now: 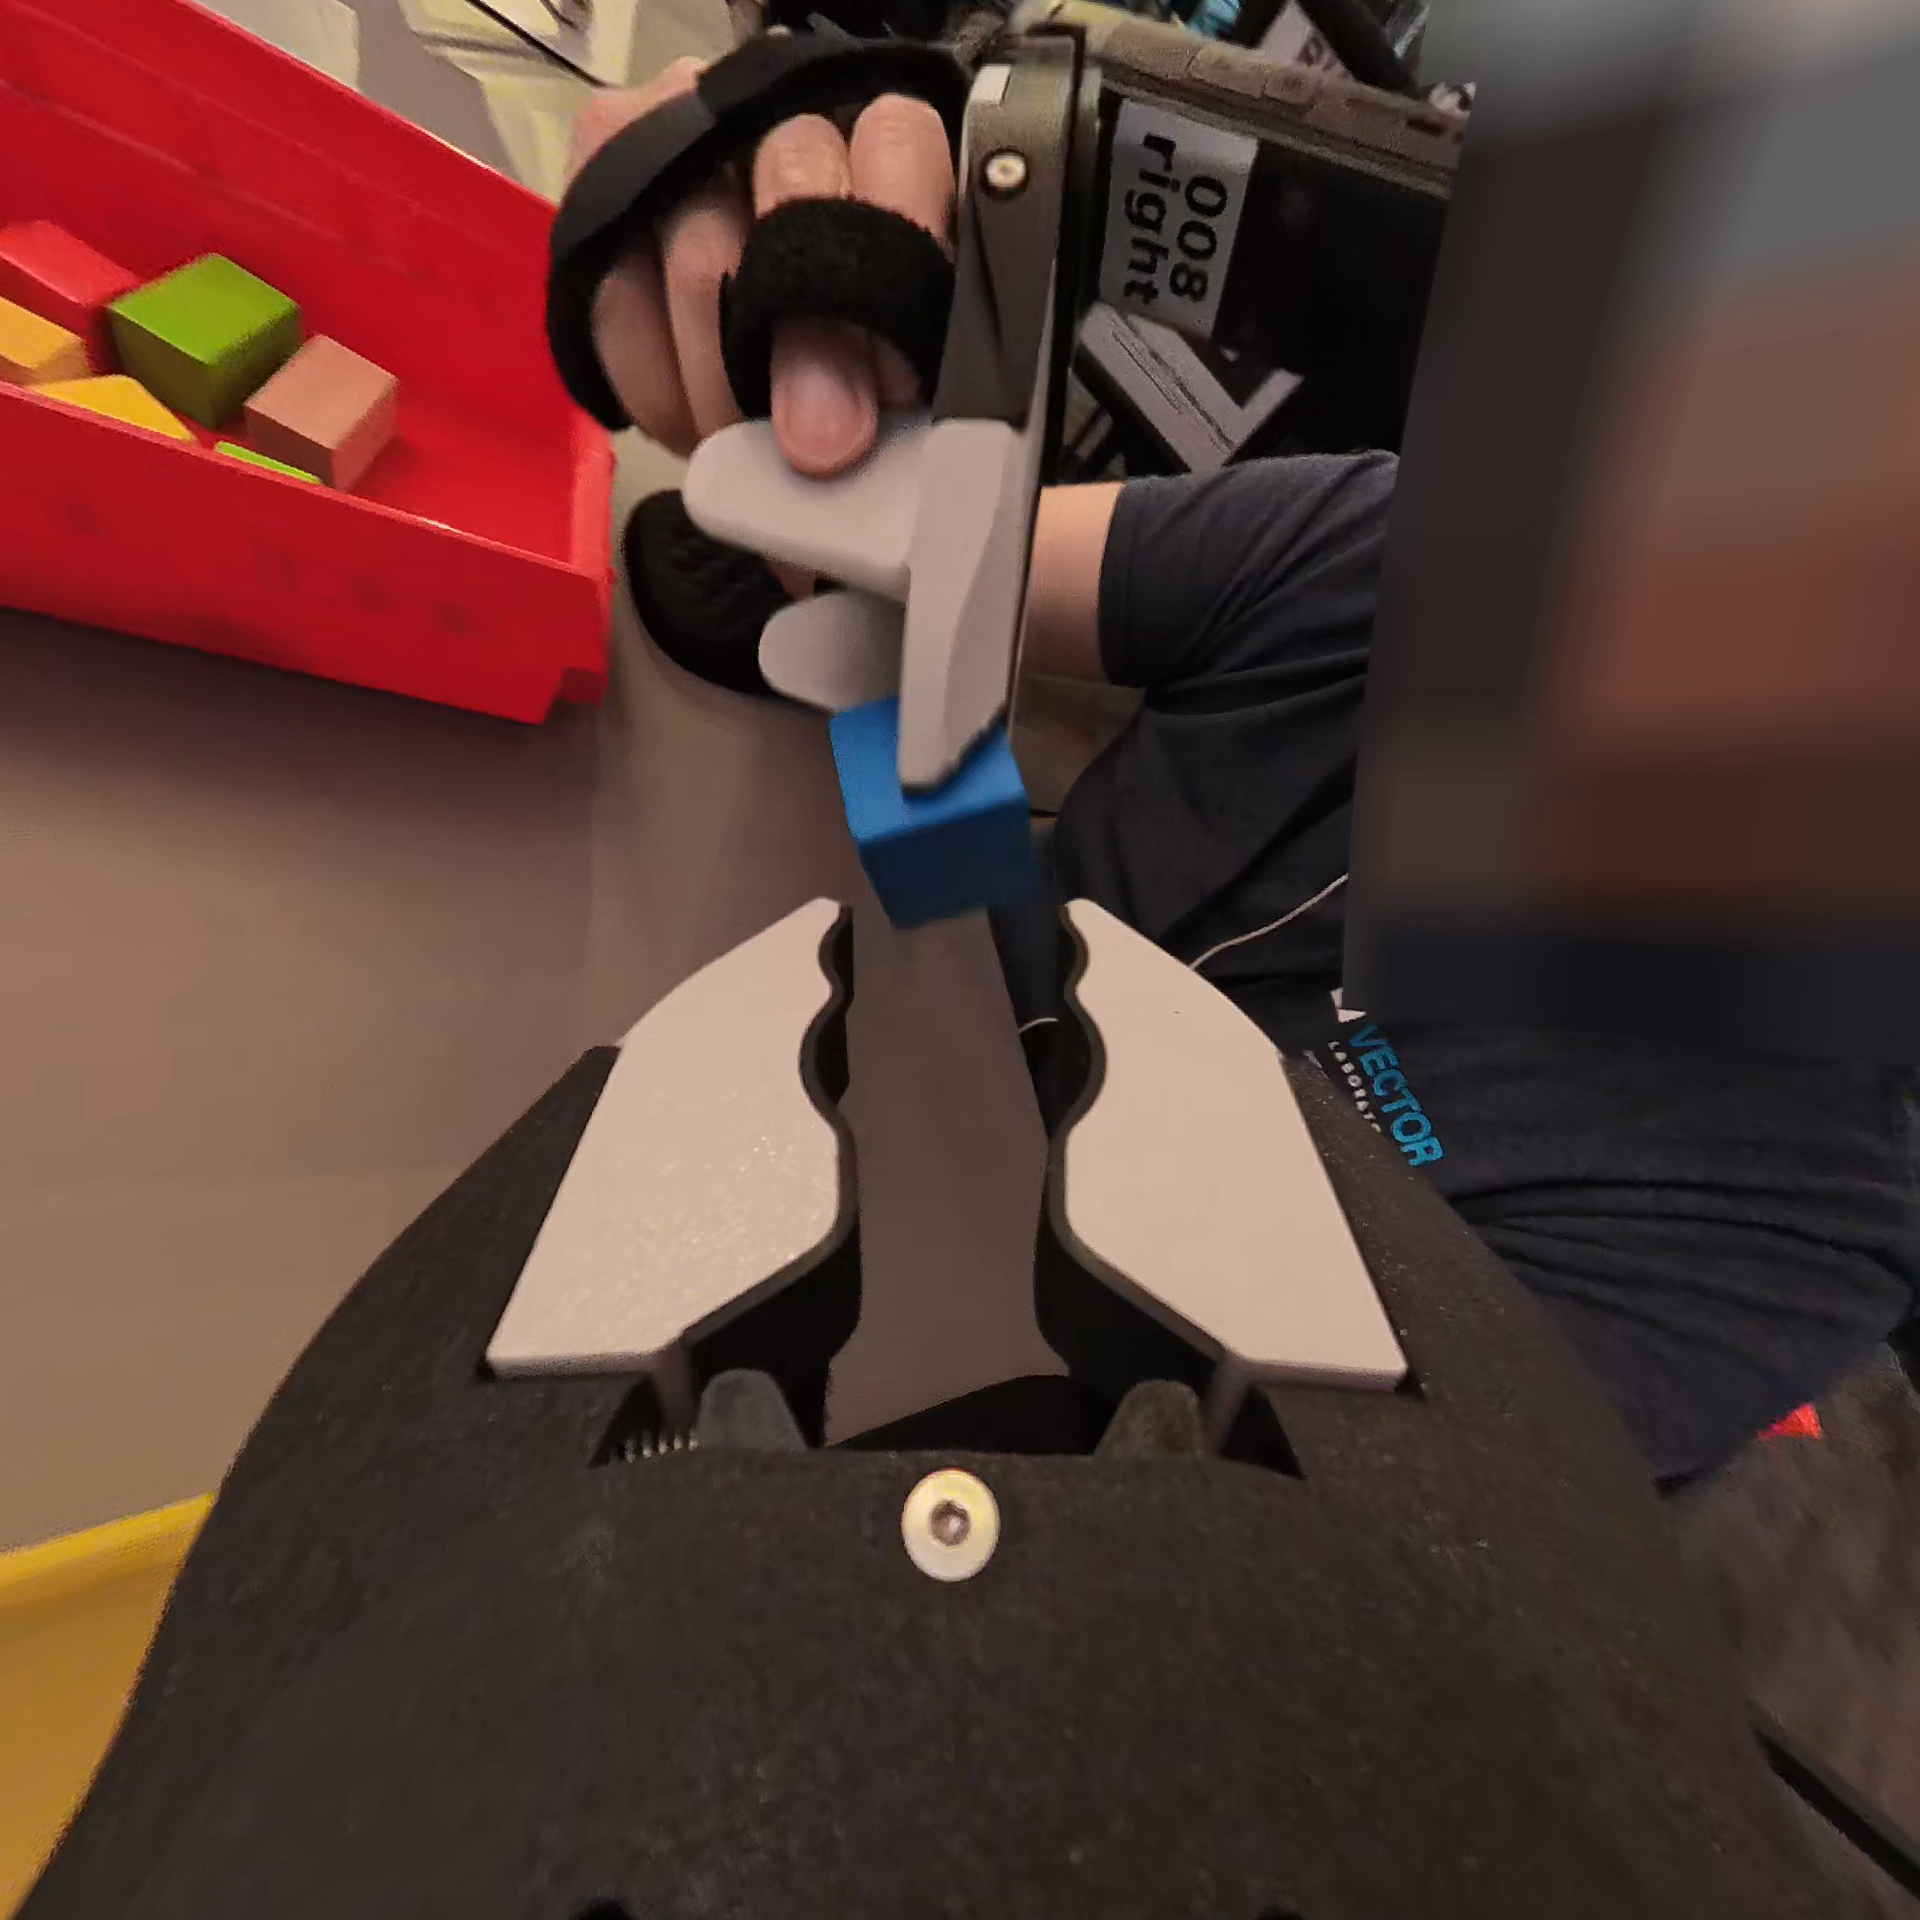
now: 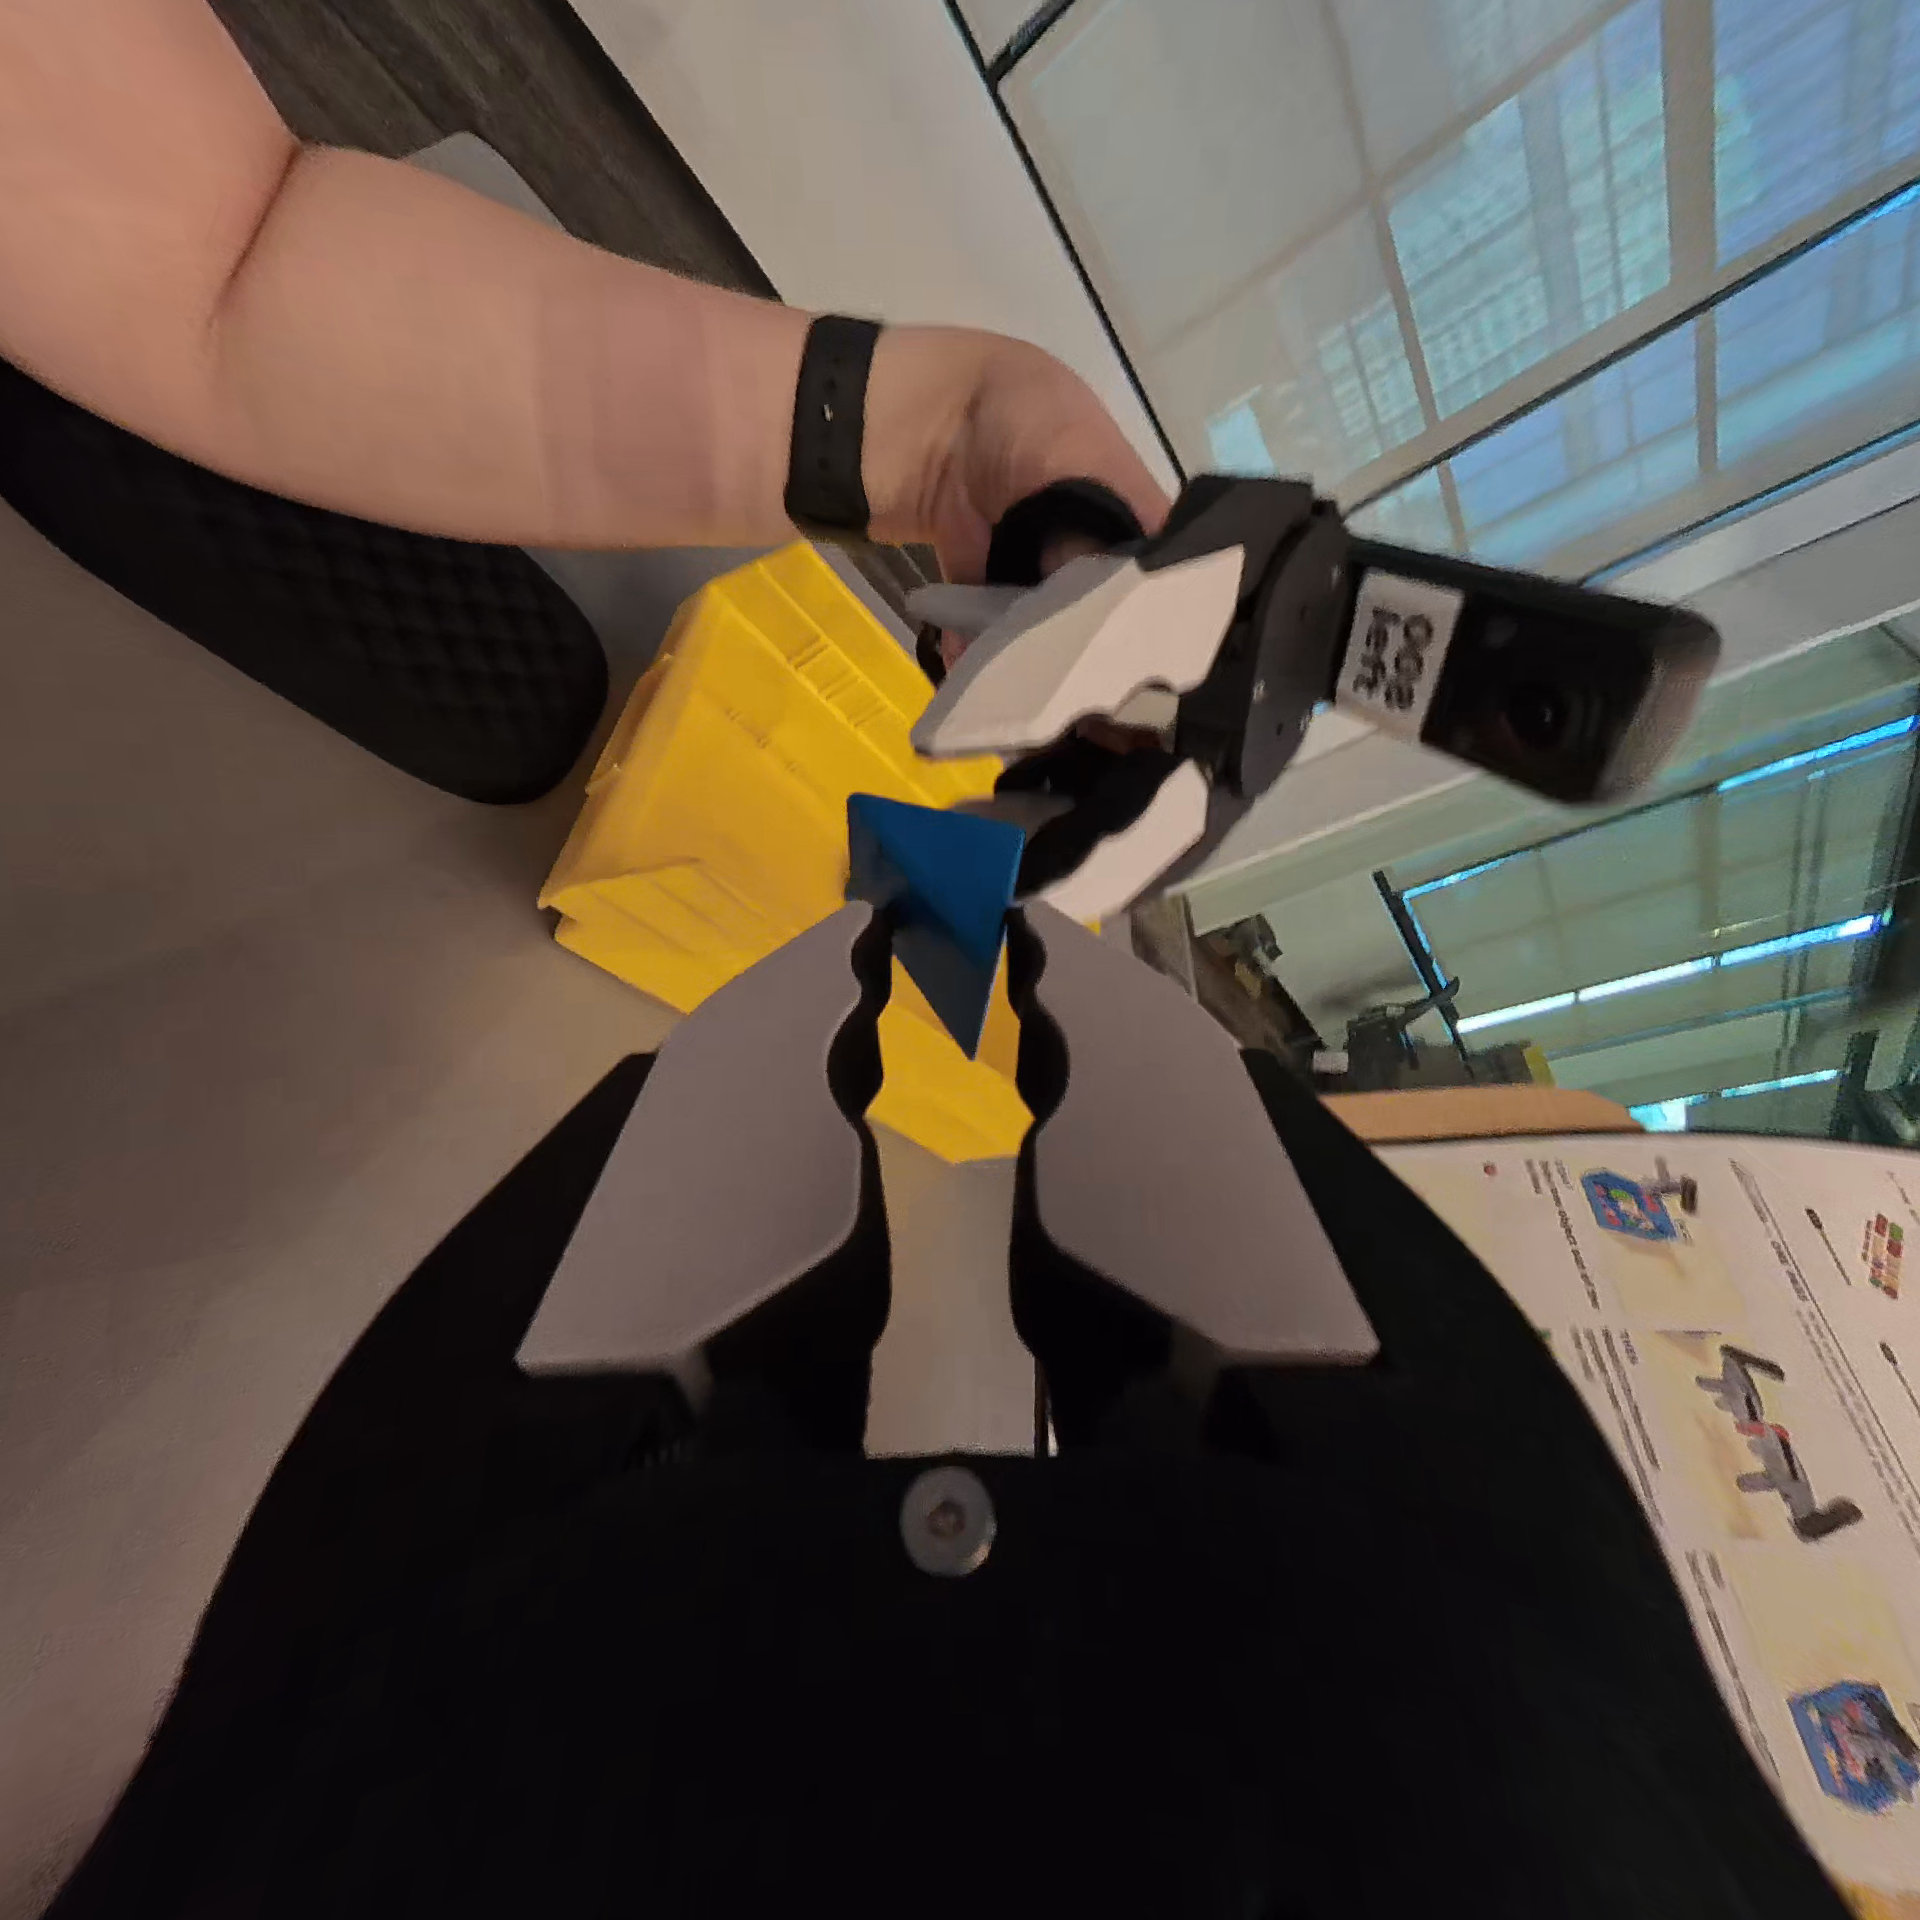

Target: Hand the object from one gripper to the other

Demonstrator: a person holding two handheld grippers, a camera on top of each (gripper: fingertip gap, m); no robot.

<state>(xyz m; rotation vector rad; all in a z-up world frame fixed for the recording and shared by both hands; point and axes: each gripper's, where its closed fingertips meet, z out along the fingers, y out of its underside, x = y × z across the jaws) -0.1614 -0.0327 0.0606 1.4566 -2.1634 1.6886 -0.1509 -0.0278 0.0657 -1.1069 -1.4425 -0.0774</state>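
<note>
The handover is mid-way: the blue block [image 1: 940, 821] hangs in the air above the counter [image 1: 312, 935], pinched at its upper part by the right hand-held gripper [image 1: 940, 753], which reaches down from the far side. Going left to right in the left wrist view, a red bin [image 1: 343, 582] of coloured blocks sits far left on the counter, a yellow bin [image 1: 73, 1621] shows at the near left edge, then comes the block, and a person's dark sleeve [image 1: 1226, 582] fills the right. The left hand-held gripper [image 1: 951, 925] has its fingers spread, tips just below the block and not touching it. By the look of it, the next move calls for the left one to advance until the block sits between its fingers, close, and only then for the right one to let go. The right fingers cover the block's top, so the free lower half is the likely place to grip. Nothing stands between.
</note>
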